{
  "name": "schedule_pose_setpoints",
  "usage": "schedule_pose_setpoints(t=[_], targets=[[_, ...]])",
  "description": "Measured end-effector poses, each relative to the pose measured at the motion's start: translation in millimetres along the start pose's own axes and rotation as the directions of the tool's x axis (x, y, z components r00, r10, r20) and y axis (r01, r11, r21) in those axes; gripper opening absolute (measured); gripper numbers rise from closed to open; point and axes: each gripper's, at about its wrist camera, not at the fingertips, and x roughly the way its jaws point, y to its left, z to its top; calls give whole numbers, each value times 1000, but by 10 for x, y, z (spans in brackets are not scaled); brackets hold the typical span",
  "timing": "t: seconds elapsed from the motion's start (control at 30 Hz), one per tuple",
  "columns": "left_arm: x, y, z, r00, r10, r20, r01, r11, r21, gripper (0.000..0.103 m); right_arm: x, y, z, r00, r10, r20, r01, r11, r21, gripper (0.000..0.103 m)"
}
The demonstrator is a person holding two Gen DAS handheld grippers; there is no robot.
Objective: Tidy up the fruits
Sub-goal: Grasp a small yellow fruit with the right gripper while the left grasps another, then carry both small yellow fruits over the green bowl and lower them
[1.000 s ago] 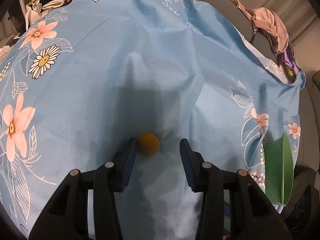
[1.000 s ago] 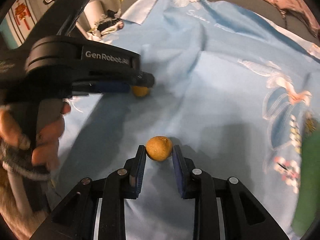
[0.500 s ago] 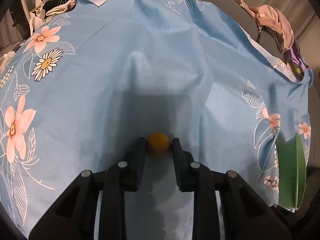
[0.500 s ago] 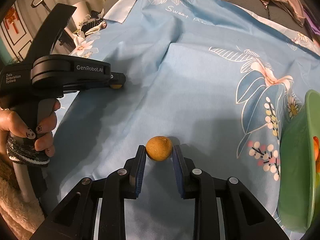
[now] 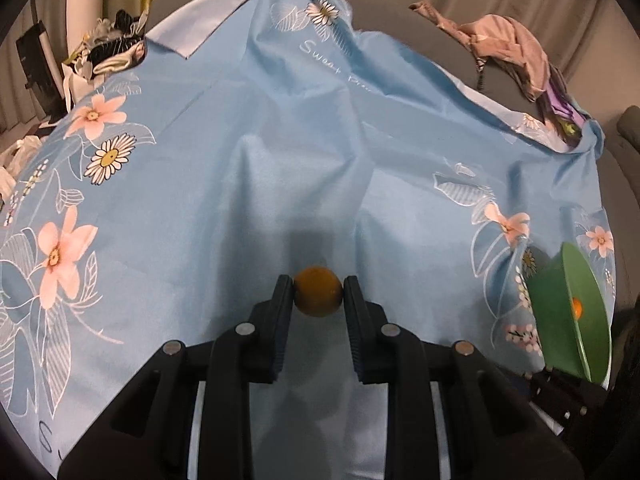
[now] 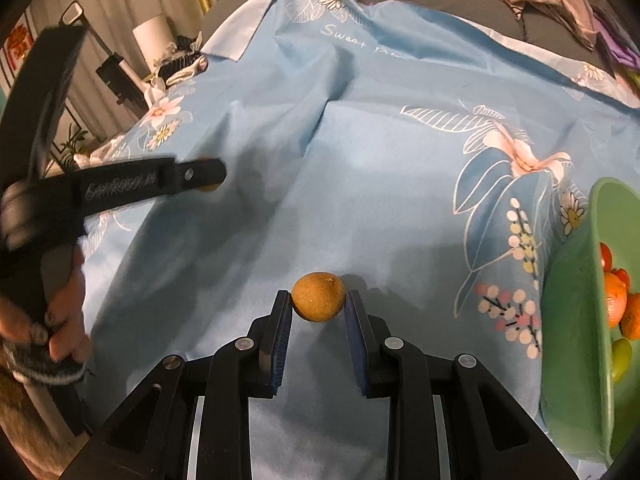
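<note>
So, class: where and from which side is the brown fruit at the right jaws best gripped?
Grip the brown fruit across its widest middle, coming in level from the near side, as the right gripper does. It is round, so opposite flanks hold evenly; its stem dimple faces up, clear of the jaws.
</note>
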Motion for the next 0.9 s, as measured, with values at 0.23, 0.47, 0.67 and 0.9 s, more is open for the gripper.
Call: schedule_pose_setpoints(t=[0.23, 0.47, 0.67, 0.9], targets=[[-265, -209, -74, 997, -32, 65, 27, 997, 76, 26, -287, -155, 44, 996, 15, 84, -22, 996, 83, 28], [-446, -376, -153, 993, -53, 103, 41, 993, 113, 26, -397, -213, 79, 993, 0, 122, -12, 995, 95, 28], [-571, -560, -210, 987, -112, 116, 94, 984, 151, 26, -564, -295, 77, 987, -11, 160, -7, 994, 107, 28], [-746, -733, -279, 979, -118, 167, 84, 977, 196, 26, -804, -446, 78, 976, -13, 219, -17, 991, 135, 28]])
